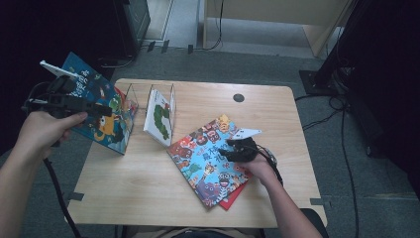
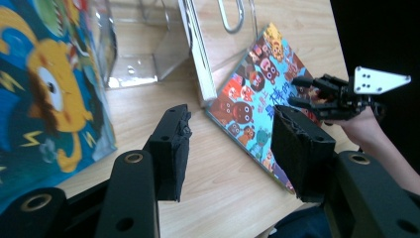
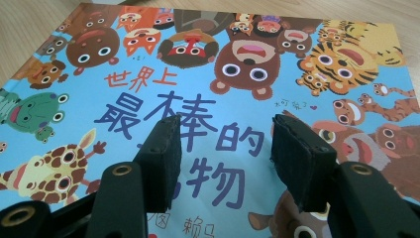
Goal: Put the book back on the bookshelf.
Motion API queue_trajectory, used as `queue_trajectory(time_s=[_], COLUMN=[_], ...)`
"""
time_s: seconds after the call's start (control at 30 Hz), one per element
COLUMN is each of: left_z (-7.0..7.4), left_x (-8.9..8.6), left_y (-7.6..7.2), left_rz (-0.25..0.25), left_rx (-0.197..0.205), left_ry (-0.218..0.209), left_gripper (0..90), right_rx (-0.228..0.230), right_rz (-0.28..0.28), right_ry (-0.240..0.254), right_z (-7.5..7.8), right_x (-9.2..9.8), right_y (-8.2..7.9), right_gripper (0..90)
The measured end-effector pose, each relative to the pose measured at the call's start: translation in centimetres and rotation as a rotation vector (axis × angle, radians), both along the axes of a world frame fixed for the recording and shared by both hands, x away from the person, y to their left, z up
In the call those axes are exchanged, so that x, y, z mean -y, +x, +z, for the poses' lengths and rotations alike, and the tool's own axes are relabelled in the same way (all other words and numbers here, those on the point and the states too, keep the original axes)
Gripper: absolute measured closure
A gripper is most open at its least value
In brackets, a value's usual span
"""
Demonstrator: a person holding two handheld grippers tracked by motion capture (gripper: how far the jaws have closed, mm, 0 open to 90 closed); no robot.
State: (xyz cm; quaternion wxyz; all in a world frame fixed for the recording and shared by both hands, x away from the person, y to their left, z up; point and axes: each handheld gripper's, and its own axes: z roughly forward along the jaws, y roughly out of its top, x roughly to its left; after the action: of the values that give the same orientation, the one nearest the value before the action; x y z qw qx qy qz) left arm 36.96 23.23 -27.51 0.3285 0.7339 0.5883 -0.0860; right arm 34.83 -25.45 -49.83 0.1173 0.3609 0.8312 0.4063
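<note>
Right gripper [image 3: 223,148], jaws parted and empty, poised over the animal-cover book [image 1: 210,156] lying flat at table centre atop a largely hidden red book [image 1: 233,198]; left gripper [image 2: 230,148], likewise agape, beside the monster book [image 1: 99,114]; thin, stiff, glossy, best pinched at an overhanging edge.

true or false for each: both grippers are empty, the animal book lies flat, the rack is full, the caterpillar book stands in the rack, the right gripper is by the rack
1. Both the left gripper and the right gripper have open jaws with nothing between them. True.
2. The animal book lies flat on the table. True.
3. The clear rack is full of books. False: some of its slots are bare.
4. The caterpillar book stands upright in the rack. True.
5. The right gripper hovers by the rack. False: it is over the animal book.
</note>
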Motion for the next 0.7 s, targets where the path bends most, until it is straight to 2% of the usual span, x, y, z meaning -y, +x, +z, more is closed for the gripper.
queue_trajectory(time_s=[0.13, 0.23, 0.37, 0.7], left_z=[-0.9, -1.5, -2.1, -3.9], left_x=[0.7, 1.0, 1.4, 2.4], left_y=[-0.4, -0.7, -1.1, -1.9], left_rz=[-0.014, -0.024, -0.020, -0.033], left_rx=[0.005, 0.007, 0.025, 0.041], left_ry=[0.017, 0.011, 0.027, 0.018], left_gripper=[50.3, 50.1, 49.8, 48.9], right_rx=[-0.001, -0.002, -0.003, -0.006], right_rz=[0.004, 0.005, 0.007, 0.007], right_ry=[-0.004, -0.004, -0.006, -0.004], right_z=[0.0, -0.1, -0.1, -0.1], right_x=[0.0, 0.0, 0.0, 0.0], right_y=[0.0, 0.0, 0.0, 0.0], right_gripper=[45.7, 45.7, 45.8, 45.8])
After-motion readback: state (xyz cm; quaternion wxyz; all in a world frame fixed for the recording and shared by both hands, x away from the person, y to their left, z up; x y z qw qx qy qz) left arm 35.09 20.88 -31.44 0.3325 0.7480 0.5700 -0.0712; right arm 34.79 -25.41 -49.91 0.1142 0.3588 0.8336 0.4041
